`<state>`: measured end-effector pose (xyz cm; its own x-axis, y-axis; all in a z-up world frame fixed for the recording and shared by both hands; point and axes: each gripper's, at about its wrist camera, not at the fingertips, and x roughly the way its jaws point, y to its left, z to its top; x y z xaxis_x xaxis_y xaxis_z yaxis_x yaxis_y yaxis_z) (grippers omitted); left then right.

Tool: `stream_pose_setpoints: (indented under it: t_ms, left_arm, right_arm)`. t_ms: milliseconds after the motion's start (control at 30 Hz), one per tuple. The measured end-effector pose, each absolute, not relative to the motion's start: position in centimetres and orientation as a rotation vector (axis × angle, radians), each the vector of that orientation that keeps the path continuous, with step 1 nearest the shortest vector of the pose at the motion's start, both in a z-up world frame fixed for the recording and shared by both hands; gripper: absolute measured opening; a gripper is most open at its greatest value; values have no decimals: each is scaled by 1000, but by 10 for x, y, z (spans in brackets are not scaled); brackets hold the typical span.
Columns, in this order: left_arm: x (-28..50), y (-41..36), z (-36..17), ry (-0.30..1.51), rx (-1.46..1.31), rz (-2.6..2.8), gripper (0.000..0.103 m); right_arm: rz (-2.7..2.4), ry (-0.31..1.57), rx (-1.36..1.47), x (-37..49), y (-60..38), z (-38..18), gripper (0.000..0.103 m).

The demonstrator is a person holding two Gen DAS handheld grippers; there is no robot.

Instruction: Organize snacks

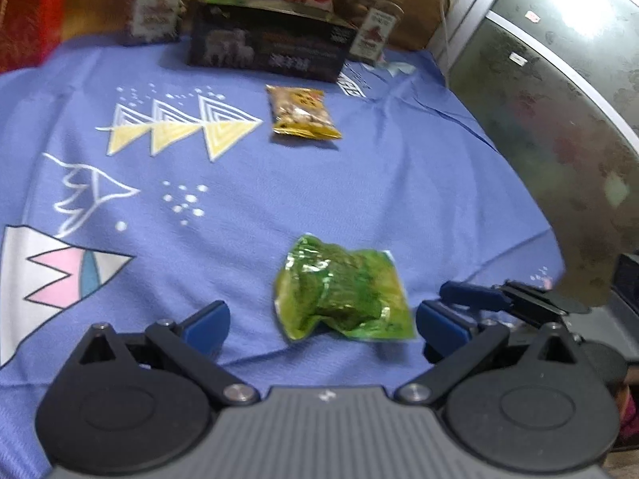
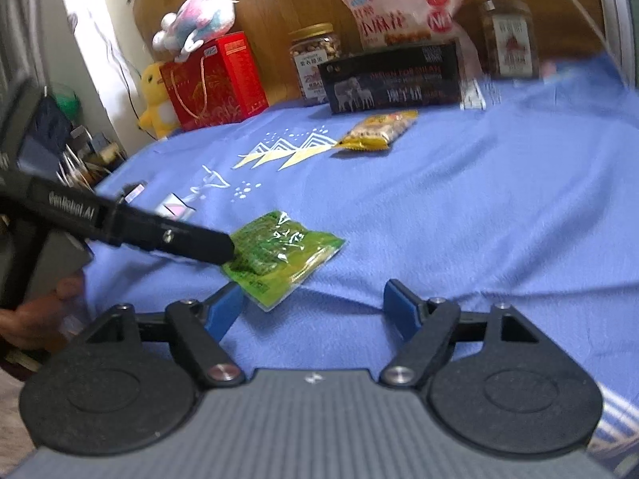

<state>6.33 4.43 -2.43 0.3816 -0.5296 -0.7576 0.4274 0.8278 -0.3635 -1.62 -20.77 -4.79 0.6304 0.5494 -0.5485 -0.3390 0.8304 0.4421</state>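
Observation:
A crumpled green snack packet (image 1: 343, 295) lies on the blue patterned cloth (image 1: 359, 183). My left gripper (image 1: 323, 325) is open, and the packet sits between its blue pads without touching either. In the right wrist view the same green packet (image 2: 279, 257) is just ahead of my open right gripper (image 2: 313, 311), its near corner by the left pad. The left gripper (image 2: 221, 247) comes in from the left over the packet's edge. A yellow snack packet (image 1: 303, 113) (image 2: 377, 129) lies farther back.
At the back stand a black box (image 2: 393, 78) with a pink-white bag (image 2: 403, 8) on it, two nut jars (image 2: 315, 60) (image 2: 507, 36), a red gift box (image 2: 215, 80) and plush toys (image 2: 199, 16). A grey cabinet (image 1: 559, 99) borders the right side.

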Motion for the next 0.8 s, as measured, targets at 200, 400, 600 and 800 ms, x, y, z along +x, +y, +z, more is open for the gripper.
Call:
stream_pose_setpoints:
  t_ms: [200, 400, 600, 800]
  left_arm:
    - [78, 39, -26, 1053, -145, -702, 102]
    - [88, 36, -28, 1068, -185, -770, 91]
    - [89, 57, -32, 1057, -228, -723, 45]
    - [98, 68, -29, 1038, -292, -719, 31]
  right_arm:
    - [598, 856, 682, 0, -243, -64, 64]
    - [661, 1001, 859, 21, -225, -91, 10]
    - [698, 991, 950, 30, -229, -95, 6]
    - [698, 911, 819, 32, -230, -72, 7]
